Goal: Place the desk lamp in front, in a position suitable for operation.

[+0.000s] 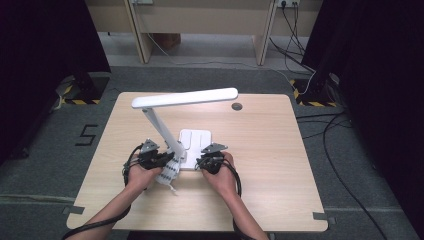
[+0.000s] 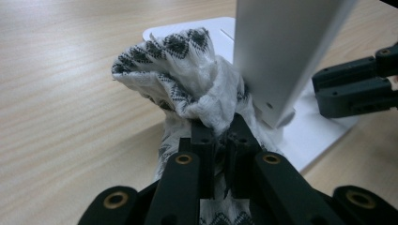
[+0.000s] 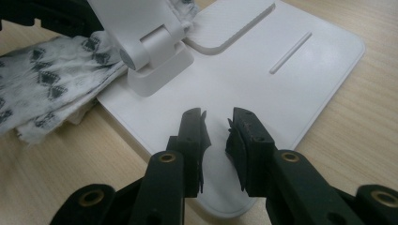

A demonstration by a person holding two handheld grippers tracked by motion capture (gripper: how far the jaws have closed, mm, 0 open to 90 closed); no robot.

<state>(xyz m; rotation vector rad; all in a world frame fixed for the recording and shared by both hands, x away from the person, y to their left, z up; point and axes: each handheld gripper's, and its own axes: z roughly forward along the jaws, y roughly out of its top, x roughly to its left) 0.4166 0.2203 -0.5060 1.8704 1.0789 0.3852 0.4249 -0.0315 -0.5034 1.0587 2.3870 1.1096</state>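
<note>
A white desk lamp stands on the table, with its flat base [image 1: 196, 140] in the middle, a slanted arm [image 1: 159, 127] and a long head [image 1: 185, 98] above. My left gripper [image 1: 167, 160] is shut on a white cloth with a dark pattern [image 1: 169, 173]. In the left gripper view the bunched cloth [image 2: 183, 70] is pressed against the foot of the lamp arm [image 2: 286, 51], in front of my left gripper [image 2: 220, 129]. My right gripper [image 3: 217, 119] stands open over the near corner of the base [image 3: 281, 89], with nothing pinched between its jaws. The cloth [image 3: 51, 89] lies left of the hinge [image 3: 155, 56].
The wooden table [image 1: 270, 170] has bare room to the left, right and front of the lamp. A round cable hole [image 1: 237, 106] sits near the far edge. The right gripper's fingers [image 2: 356, 86] are at the right of the left gripper view. Cables lie on the floor at the far right.
</note>
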